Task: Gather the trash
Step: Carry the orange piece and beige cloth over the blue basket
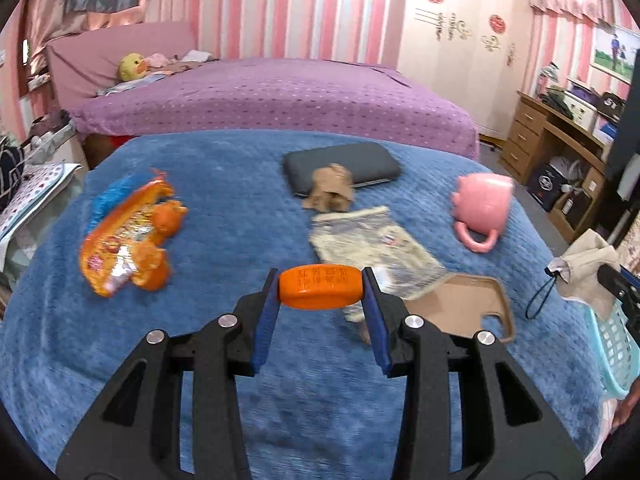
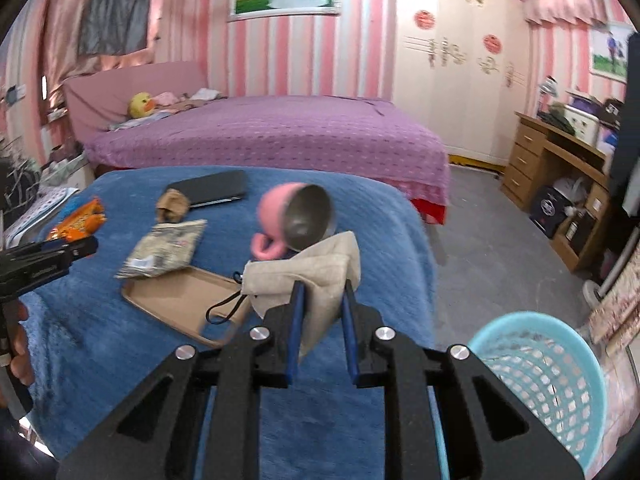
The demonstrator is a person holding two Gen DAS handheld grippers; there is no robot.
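Gripping an orange cap (image 1: 320,286) across its width, the left gripper (image 1: 320,292) hangs over the blue blanket (image 1: 240,360). The right gripper (image 2: 320,300) is clamped on a beige cloth pouch (image 2: 316,276), near the blue basket (image 2: 540,368). The pouch looks light and floppy; pinching a thick fold suits it. The cap seems rigid and smooth.

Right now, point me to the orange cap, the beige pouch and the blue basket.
orange cap (image 1: 320,286): left wrist view, middle of its printed side, held in the left gripper.
beige pouch (image 2: 320,264): right wrist view, middle of the cloth above the right gripper.
blue basket (image 2: 536,364): right wrist view, inner mesh wall.
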